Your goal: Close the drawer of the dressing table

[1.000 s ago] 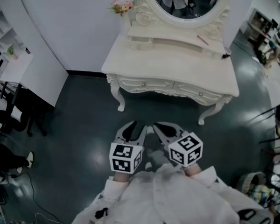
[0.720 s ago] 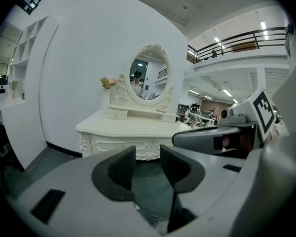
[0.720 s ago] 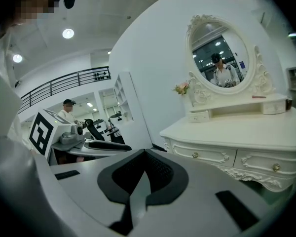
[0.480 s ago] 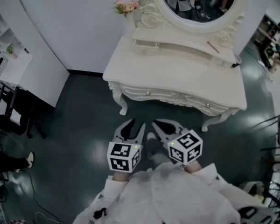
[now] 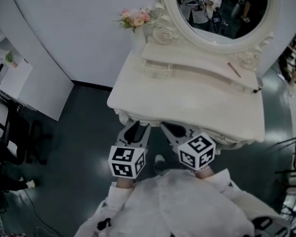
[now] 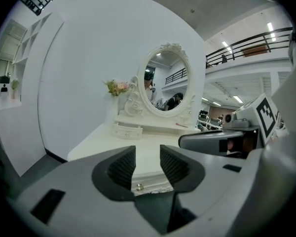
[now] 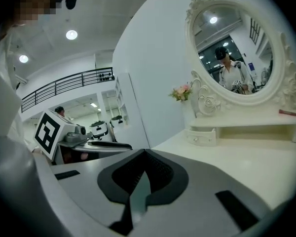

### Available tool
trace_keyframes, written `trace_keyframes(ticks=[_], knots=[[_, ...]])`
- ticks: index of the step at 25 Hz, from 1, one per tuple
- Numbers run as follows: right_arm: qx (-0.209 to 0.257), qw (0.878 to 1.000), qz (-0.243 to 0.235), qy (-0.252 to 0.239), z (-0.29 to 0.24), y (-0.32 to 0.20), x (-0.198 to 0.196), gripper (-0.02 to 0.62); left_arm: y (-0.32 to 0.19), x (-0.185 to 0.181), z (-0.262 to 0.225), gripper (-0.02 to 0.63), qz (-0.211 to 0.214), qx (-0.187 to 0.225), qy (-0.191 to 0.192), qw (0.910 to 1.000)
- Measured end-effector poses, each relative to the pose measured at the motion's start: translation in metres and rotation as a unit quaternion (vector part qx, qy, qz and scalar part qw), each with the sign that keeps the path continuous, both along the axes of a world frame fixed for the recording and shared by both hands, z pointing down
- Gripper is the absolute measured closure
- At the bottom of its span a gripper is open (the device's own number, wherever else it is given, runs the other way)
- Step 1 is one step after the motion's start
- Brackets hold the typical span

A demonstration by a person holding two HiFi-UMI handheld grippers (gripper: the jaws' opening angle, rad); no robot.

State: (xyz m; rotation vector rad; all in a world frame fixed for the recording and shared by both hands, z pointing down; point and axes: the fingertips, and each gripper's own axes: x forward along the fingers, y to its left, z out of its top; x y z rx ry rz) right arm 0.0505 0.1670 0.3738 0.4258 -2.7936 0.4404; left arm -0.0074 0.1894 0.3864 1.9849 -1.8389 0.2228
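Left tongs (image 5: 133, 131) and right tongs (image 5: 173, 130) point at the front edge of the white counter (image 5: 187, 102) in the head view, with their tips just under its rim. The small drawer (image 5: 157, 72) sits below the mirror (image 5: 219, 9) at the counter's back left, well apart from both.

In the left gripper view the left tongs (image 6: 148, 161) stand narrowly apart and empty. A carved front (image 6: 155, 186) with a knob (image 6: 139, 186) shows through the gap.

In the right gripper view the right tongs (image 7: 145, 154) are pressed together on nothing, and the small drawer lies far beyond them.

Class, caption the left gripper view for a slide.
Open left gripper faces a drawer knob on the white dressing table.
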Motion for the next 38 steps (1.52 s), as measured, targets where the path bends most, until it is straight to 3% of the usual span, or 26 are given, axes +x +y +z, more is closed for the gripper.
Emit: trace_keyframes(ticks=[8, 17, 29, 38], knots=[[-0.005, 1.000, -0.016, -0.006, -0.001, -0.068, -0.026, 0.589, -0.063, -0.026, 0.001, 0.471, -0.020, -0.005, -0.002, 0.9998], [-0.032, 0.999, -0.030, 0.009, 0.022, -0.082, -0.035, 0.589, -0.084, -0.033, 0.014, 0.471, -0.024, -0.026, 0.019, 0.9992], [-0.047, 0.998, 0.030, 0.024, 0.038, -0.122, -0.034, 0.589, -0.131, -0.056, 0.025, 0.471, 0.014, -0.044, 0.020, 0.9987], [-0.053, 0.995, 0.072, 0.032, 0.042, -0.164, -0.051, 0.589, -0.188, -0.067, 0.029, 0.471, 0.075, -0.053, 0.027, 0.9955]])
